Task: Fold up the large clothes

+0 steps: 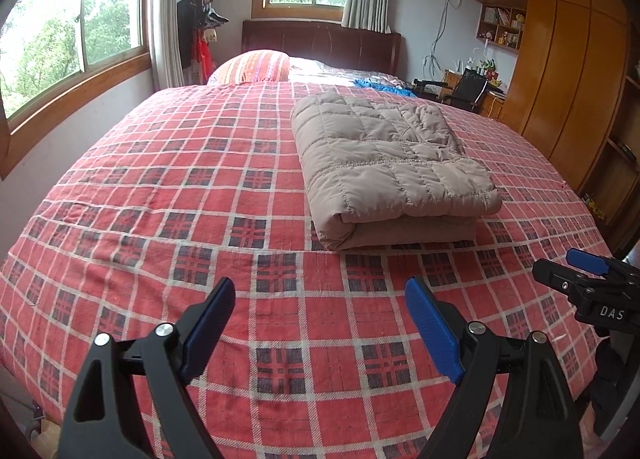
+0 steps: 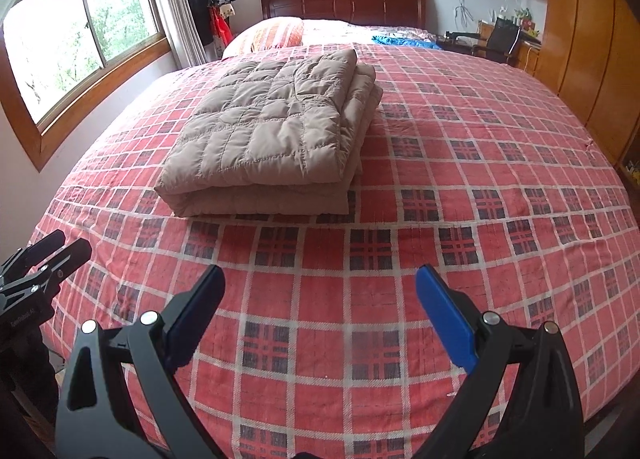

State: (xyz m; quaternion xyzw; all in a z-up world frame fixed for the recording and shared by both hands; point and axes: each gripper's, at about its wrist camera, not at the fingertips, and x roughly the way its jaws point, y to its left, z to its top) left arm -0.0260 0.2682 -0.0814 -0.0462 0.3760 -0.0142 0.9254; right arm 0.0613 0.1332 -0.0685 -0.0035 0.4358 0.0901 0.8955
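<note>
- The quilted beige jacket (image 1: 390, 167) lies folded into a thick rectangle on the red plaid bedspread (image 1: 168, 195), in the middle of the bed.
- The left gripper (image 1: 320, 299) hangs over the bed's near edge, jaws spread wide, holding nothing.
- The right gripper (image 2: 320, 287) hangs beside it, jaws equally wide and empty, well short of the jacket.
- A striped pillow (image 1: 252, 67) sits by the headboard (image 1: 320, 39).

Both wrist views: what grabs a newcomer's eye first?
The beige quilted garment, folded into a thick stack, lies on the red plaid bedspread past both grippers. The left gripper and right gripper hang open and empty over the bed's near edge, apart from the garment.
</note>
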